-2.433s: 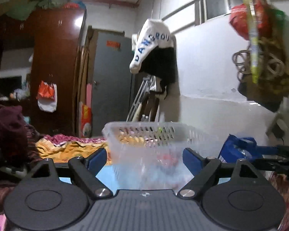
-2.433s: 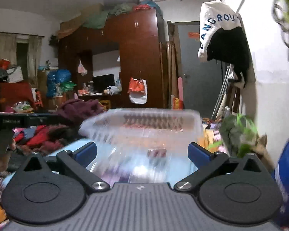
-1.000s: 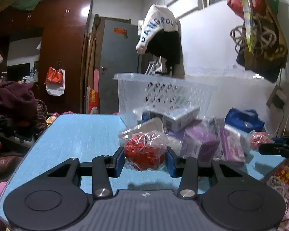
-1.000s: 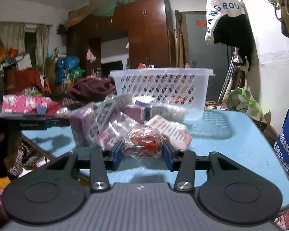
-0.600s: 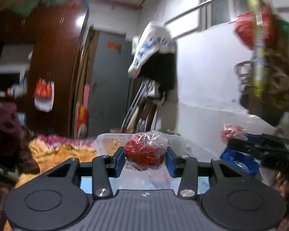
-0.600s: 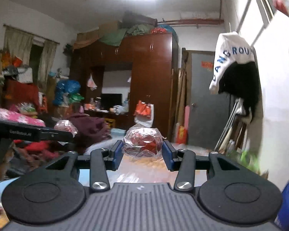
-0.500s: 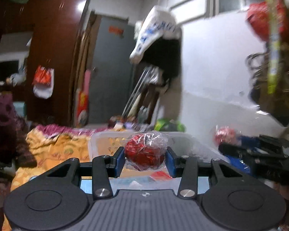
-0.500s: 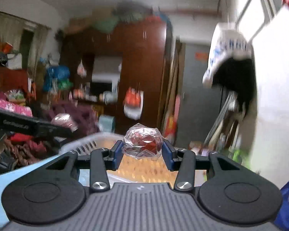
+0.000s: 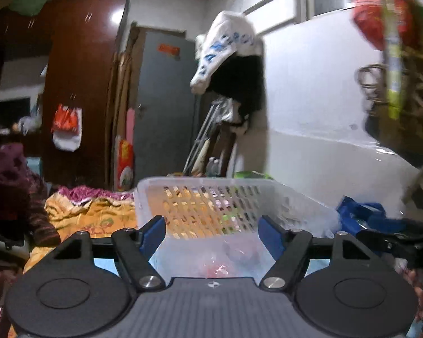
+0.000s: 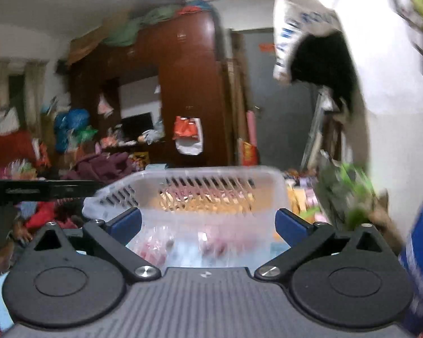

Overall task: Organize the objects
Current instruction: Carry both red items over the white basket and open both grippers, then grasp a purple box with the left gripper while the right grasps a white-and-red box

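A clear plastic basket (image 9: 211, 194) with slotted walls stands right in front of both grippers; it also shows in the right wrist view (image 10: 211, 180). My left gripper (image 9: 213, 232) is open and empty above its near side. My right gripper (image 10: 208, 224) is open and empty too. Red sweets in clear wrap (image 9: 220, 267) lie blurred on the basket floor, and more show in the right wrist view (image 10: 155, 246). The right gripper's black arm (image 9: 394, 239) reaches in from the right. The left gripper's arm (image 10: 42, 190) reaches in from the left.
The basket stands on a light blue table (image 9: 104, 264). A white wall (image 9: 324, 112) with hanging bags is on the right. A blue bag (image 9: 358, 214) lies beside the basket. A brown wardrobe (image 10: 189, 90), a grey door and heaps of clothes fill the background.
Both grippers held a wrapped red sweet over the basket half a second ago. Both have opened since, and the sweets have dropped into the basket.
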`<action>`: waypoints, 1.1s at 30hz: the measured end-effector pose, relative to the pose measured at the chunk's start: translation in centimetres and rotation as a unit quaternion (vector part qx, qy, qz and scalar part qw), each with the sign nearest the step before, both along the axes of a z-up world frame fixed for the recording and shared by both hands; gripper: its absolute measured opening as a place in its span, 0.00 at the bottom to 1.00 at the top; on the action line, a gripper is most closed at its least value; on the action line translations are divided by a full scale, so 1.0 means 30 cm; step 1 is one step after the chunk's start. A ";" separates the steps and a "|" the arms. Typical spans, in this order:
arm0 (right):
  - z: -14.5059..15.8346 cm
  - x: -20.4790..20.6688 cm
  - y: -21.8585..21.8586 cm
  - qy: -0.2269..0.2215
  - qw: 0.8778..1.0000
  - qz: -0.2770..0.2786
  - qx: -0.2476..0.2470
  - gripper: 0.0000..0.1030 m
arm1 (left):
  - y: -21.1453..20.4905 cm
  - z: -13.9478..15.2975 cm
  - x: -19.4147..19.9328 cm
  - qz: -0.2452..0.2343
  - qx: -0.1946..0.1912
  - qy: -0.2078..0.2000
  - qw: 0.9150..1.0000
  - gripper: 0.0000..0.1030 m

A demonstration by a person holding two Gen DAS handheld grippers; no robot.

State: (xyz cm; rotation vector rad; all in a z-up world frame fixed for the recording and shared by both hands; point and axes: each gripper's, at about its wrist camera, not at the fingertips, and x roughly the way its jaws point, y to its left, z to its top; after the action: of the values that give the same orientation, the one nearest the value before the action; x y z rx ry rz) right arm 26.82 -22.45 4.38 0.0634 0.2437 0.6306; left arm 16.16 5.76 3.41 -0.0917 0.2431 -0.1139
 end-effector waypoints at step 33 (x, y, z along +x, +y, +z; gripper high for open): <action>-0.330 -0.211 -0.091 0.094 0.994 0.018 0.061 0.87 | -0.069 -0.368 -0.337 0.005 -0.001 0.005 1.000 0.60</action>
State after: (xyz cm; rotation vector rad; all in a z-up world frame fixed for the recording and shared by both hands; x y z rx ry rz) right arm 20.49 -25.18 -5.52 0.2378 0.3887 0.6766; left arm 6.05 3.70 -7.63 -0.0961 0.2523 -0.1039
